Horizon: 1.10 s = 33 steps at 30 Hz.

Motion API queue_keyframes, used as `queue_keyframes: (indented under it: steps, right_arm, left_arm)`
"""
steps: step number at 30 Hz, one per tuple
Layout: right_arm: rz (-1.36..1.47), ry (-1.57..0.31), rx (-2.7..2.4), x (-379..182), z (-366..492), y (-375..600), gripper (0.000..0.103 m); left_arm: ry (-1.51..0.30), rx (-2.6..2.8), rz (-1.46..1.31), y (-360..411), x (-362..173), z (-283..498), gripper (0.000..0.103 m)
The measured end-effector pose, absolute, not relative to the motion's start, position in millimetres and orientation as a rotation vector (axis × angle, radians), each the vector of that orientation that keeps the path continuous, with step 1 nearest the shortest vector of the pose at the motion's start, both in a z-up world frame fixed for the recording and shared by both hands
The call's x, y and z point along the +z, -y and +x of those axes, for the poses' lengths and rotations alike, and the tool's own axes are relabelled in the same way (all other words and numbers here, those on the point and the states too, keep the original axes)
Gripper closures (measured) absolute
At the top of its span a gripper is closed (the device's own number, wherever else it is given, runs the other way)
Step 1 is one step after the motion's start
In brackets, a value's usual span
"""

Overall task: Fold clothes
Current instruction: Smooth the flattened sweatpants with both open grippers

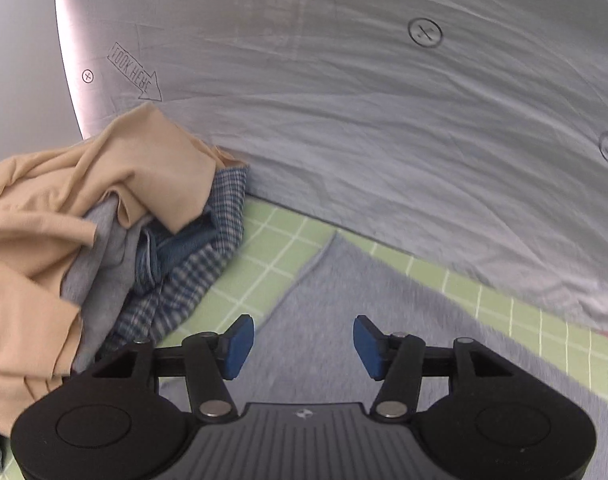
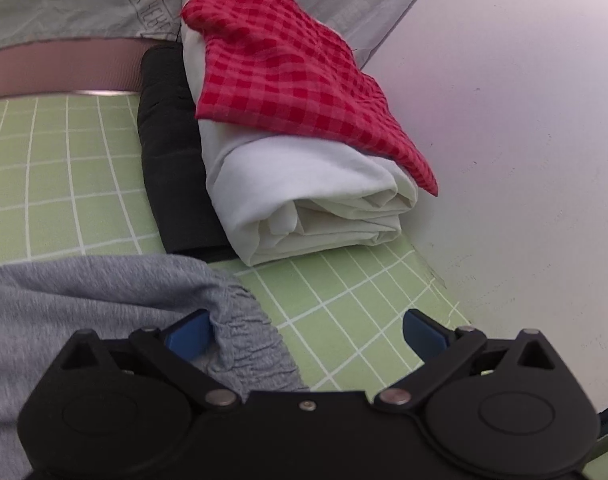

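Grey garment (image 1: 323,320) lying flat on green mat (image 1: 272,248) | left claw (image 1: 302,344) hovering part-open, empty | right claw (image 2: 304,336) gaping wide beside elastic waistband (image 2: 248,332) | soft, light, limp; likely best pinched at hem

Left wrist view: low over green grid mat (image 1: 264,256), facing down-forward toward grey sheet (image 1: 383,120). Right wrist view: close above same mat, facing its folded stack (image 2: 304,184). Shared: mat, grey garment (image 1: 343,288).
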State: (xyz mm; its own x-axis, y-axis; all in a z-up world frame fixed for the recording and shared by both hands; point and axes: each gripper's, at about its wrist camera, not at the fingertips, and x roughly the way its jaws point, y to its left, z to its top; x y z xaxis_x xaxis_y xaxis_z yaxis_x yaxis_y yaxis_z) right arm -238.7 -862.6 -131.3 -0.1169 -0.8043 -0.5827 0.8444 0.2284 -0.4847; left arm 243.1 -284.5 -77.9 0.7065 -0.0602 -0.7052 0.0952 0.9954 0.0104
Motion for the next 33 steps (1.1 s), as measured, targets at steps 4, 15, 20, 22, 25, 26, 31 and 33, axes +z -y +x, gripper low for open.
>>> queue_keyframes:
  steps: [4, 15, 20, 22, 25, 26, 31, 33]
  right_arm:
    - [0.065, -0.94, -1.407, -133.2, -236.5, 876.7, 0.0]
    - [0.219, -0.829, -1.248, -111.4, -259.9, 813.9, 0.001]
    - [0.305, -0.828, -1.162, -110.5, -303.6, 746.6, 0.001]
    - [0.352, -0.827, -1.14, -112.6, -324.6, 722.3, 0.001]
    - [0.364, -0.847, -1.133, -117.6, -352.2, 692.9, 0.001]
    - [0.368, -0.853, -1.135, -119.0, -361.4, 685.8, 0.001]
    - [0.414, -0.876, -1.132, -125.9, -401.0, 662.5, 0.001]
    - [0.438, -0.884, -1.116, -129.7, -413.3, 655.1, 0.001]
  left_arm:
    - [-0.818, -0.076, 0.051, 283.3, -84.7, 199.7, 0.04]
    - [-0.958, -0.061, -0.06, 243.5, -73.4, 62.2, 0.031]
    - [-1.001, -0.106, -0.063, 226.9, -73.7, -20.0, 0.027]
    - [-1.018, -0.128, -0.06, 220.7, -75.3, -43.4, 0.027]
    - [-1.039, -0.155, -0.053, 213.5, -78.7, -72.9, 0.027]
    - [-1.045, -0.161, -0.05, 211.7, -80.4, -81.1, 0.026]
    - [-1.079, -0.17, -0.045, 200.8, -90.5, -116.4, 0.026]
    - [-1.086, -0.175, -0.041, 195.2, -94.1, -129.5, 0.026]
